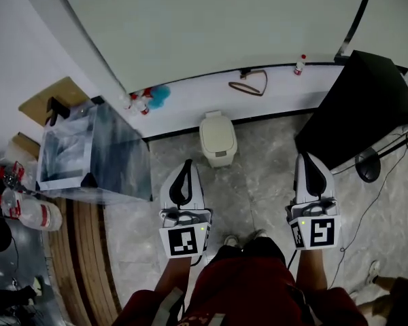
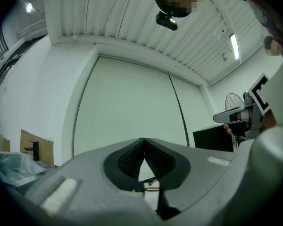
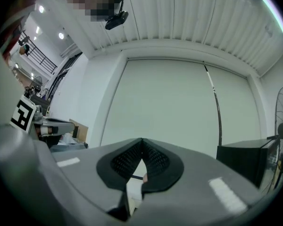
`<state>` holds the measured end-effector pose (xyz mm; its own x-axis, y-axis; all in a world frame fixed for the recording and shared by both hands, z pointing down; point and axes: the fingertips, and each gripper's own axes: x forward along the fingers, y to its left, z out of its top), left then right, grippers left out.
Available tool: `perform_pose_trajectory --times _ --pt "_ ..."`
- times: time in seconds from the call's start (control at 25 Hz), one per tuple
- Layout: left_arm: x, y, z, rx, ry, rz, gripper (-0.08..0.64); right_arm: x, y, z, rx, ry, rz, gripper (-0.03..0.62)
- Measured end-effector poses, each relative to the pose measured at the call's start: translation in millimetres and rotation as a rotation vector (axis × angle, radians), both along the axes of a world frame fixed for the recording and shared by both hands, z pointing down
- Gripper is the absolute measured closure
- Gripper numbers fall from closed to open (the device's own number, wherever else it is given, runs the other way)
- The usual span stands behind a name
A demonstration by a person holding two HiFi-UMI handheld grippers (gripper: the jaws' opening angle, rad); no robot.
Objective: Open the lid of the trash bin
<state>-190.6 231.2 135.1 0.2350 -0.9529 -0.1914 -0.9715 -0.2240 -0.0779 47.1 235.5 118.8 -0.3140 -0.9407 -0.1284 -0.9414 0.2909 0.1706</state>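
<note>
standing against the wall [image 1: 211, 32] ahead of both claws, the trash bin [image 1: 217, 138] runs lengthwise out from it, lid down over its inside, while the left gripper [image 1: 187, 163] and right gripper [image 1: 304, 157] are each pressed together, empty.

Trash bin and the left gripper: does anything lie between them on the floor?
Nothing. In the head view, only bare grey floor shows between the trash bin and the shut left gripper.

Left gripper [image 1: 187, 165] pointing forward and roughly level, jaws pressing together with nothing between them, right gripper [image 1: 305, 157] sitting parallel and well apart, jaws likewise meeting on nothing, both forearms [image 1: 171, 277] reaching out from the body
</note>
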Motion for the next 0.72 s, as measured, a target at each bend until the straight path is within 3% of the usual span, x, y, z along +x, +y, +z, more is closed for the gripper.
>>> perform_pose_trajectory --times 0.48,0.72 --pt "31.0 -58.9 3.9 -0.01 -0.002 0.016 0.555 34.1 -59.3 6.2 0.006 -0.03 0.014 0.592" --pt "65.2 -102.8 -7.1 0.0 -0.012 0.013 0.555 69.2 -103.2 1.2 0.018 -0.046 0.006 0.592"
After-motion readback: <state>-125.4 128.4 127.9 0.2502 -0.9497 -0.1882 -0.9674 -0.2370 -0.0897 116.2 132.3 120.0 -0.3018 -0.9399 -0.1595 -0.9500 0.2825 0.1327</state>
